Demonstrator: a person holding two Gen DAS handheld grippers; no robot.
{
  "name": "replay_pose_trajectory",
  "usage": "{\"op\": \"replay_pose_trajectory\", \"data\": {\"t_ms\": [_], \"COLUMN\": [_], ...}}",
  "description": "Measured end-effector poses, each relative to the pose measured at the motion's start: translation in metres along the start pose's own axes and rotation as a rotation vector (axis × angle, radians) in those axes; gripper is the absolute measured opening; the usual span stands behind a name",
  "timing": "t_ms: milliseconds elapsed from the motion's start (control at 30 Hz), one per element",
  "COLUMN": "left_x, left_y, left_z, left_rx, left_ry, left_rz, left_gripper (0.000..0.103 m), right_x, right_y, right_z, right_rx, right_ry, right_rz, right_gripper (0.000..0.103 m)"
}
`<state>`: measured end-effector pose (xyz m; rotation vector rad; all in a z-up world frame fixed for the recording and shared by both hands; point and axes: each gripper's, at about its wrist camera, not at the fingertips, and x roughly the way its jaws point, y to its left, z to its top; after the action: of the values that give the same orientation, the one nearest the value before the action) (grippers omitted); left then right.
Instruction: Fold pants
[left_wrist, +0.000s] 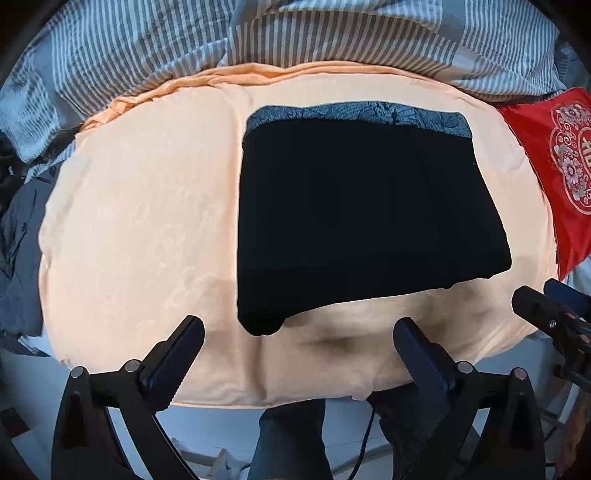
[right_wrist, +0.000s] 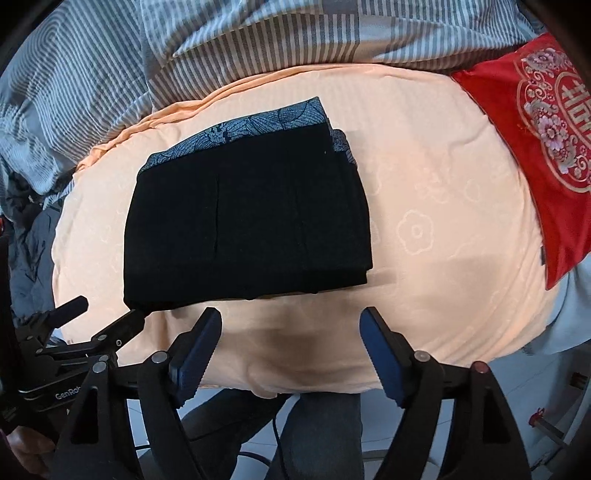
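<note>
Black pants (left_wrist: 365, 218), folded into a compact rectangle with a blue patterned band along the far edge, are lying on a peach sheet (left_wrist: 140, 229) covering the bed. Both the left claw (left_wrist: 298, 352) and right claw (right_wrist: 291, 343) are hovering open and empty just short of the pants, beside a red cushion (right_wrist: 546, 147).

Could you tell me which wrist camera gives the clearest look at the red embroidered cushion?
The right wrist view: the red cushion shows most of its face there, with the round embroidered emblem nearly whole, beside the peach sheet. The left wrist view catches it only at the right edge, smaller, its emblem cut off.
</note>
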<state>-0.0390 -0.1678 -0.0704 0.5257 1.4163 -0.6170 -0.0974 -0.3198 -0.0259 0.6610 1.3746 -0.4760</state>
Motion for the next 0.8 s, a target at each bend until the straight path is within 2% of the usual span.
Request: {"op": "replay_pose_trajectory", "data": {"t_ms": [100,200,500,800], "left_x": [-0.005,-0.008,-0.02,-0.03], "left_y": [-0.002,-0.001,0.0,0.002], "left_z": [-0.002,-0.003,-0.003,-0.01], "left_rx": [0.008,0.005,-0.004,0.01], "left_ry": [-0.007,-0.002,0.011,0.026], "left_rz": [0.02,0.022,0.017,0.008], "left_gripper": [0.103,0.103,0.103,0.103], "right_x": [-0.002,-0.006,-0.017,-0.027], "right_y": [0.003,0.004,0.004,0.019], "right_z": [0.0,0.0,-0.001,-0.005], "right_rx": [-0.01,-0.004,0.023,-0.004], "right_ry": [0.01,0.0,-0.006,0.004], "right_rz": [-0.014,-0.02,-0.049,-0.053], "right_gripper": [0.089,0.103,0.103,0.103]}}
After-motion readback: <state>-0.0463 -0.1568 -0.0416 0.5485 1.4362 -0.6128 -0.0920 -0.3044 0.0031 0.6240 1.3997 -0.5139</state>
